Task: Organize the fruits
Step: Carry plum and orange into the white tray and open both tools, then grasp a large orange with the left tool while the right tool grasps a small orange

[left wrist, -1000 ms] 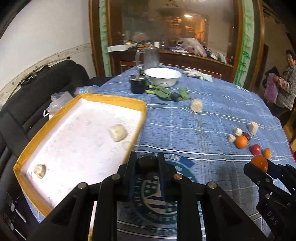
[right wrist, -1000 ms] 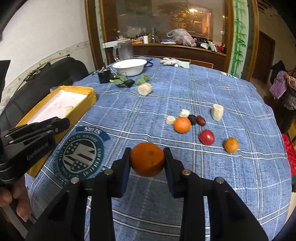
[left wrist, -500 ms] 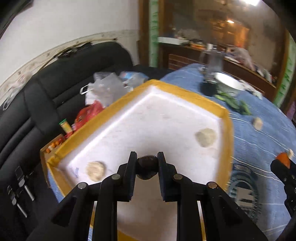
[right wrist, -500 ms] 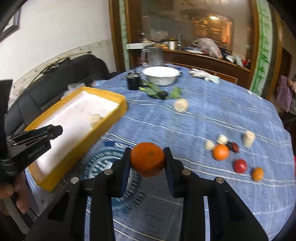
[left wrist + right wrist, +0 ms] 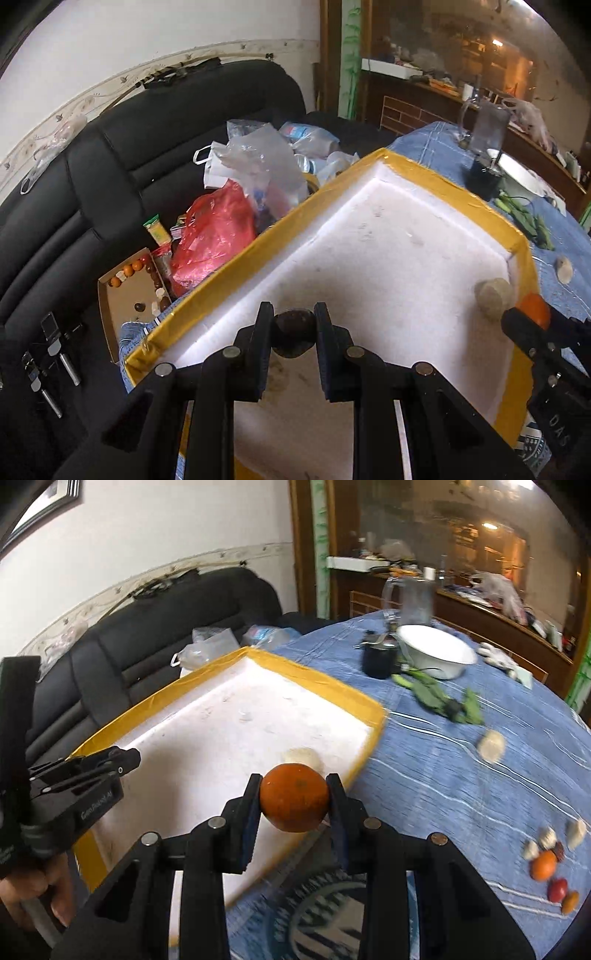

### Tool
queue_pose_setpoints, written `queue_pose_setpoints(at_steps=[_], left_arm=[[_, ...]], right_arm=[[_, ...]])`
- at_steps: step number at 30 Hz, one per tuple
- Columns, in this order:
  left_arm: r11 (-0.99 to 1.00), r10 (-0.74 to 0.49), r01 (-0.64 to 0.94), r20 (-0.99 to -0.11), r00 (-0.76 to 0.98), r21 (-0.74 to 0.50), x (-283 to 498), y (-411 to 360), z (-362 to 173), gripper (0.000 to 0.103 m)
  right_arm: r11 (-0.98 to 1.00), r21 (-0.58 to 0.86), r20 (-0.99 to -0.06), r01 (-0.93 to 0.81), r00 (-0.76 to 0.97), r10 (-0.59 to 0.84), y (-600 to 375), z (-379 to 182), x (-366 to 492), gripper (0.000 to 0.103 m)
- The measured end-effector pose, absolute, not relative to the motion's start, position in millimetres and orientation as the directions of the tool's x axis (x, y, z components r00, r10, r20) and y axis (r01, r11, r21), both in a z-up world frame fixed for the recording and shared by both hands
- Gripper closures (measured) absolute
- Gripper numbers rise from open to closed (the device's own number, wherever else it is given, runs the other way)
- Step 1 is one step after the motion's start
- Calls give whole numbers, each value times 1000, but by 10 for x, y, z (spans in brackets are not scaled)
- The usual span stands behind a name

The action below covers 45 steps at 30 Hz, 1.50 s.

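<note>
My left tool [image 5: 293,334] gripped a small dark round fruit [image 5: 293,338] between its pads, poised over the near corner of the white foam tray with the yellow taped rim [image 5: 436,181]. My right tool [image 5: 294,802] clamped a round orange [image 5: 294,802] above the tray's near edge, just before a pale lump [image 5: 301,757] on the tray floor. I judged both fruits were in mid-delivery; next, each needed lowering and releasing. Both tools pointed forward and down. More fruit [image 5: 550,867] waited far right on the blue checked bench [image 5: 461,775].
</note>
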<state>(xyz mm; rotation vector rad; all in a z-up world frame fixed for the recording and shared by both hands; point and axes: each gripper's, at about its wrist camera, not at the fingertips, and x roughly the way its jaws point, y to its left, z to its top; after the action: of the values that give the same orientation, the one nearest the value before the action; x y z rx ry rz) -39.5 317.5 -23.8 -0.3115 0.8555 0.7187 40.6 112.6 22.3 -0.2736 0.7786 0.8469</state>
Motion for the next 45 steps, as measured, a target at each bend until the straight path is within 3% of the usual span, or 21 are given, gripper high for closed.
queue_pose_setpoints(at_steps=[9, 11, 12, 14, 16, 17, 19, 25, 31, 39, 45], left_arm=[[727, 429, -686, -802, 415, 34, -345, 3244, -307, 77], [714, 417, -700, -816, 400, 21, -364, 3280, -327, 61], [705, 409, -709, -821, 399, 7, -381, 3297, -323, 45], [699, 414, -715, -811, 413, -7, -417, 3280, -279, 41], [683, 435, -731, -807, 400, 6, -449, 3253, -236, 25], [677, 439, -736, -796, 416, -11, -491, 3235, -195, 25], [663, 453, -747, -775, 440, -37, -565, 3193, -119, 25], [667, 463, -737, -717, 522, -105, -592, 2873, 96, 17], [802, 374, -590, -696, 613, -89, -296, 2166, 129, 15], [939, 216, -343, -739, 638, -22, 204, 1109, -110, 15], [983, 141, -182, -762, 633, 31, 499, 530, -197, 15]], right_arm=[[616, 66, -755, -785, 364, 546, 1492, -13, 431, 66], [611, 65, -761, -789, 357, 541, 1530, -48, 436, 66], [608, 65, -764, -791, 353, 540, 1544, -65, 434, 66], [602, 65, -774, -796, 341, 534, 1583, -115, 431, 66], [595, 62, -789, -801, 325, 521, 1611, -169, 434, 65], [596, 57, -795, -801, 324, 512, 1616, -191, 431, 62], [605, 51, -791, -795, 337, 511, 1566, -177, 427, 46], [647, 80, -723, -758, 402, 561, 1053, 159, 415, 39], [793, 108, -649, -600, 562, 513, -91, 421, 513, 10], [945, 92, -687, -315, 667, 289, -1706, 192, 731, 9], [981, 79, -745, -175, 644, 174, -2476, -100, 880, 9]])
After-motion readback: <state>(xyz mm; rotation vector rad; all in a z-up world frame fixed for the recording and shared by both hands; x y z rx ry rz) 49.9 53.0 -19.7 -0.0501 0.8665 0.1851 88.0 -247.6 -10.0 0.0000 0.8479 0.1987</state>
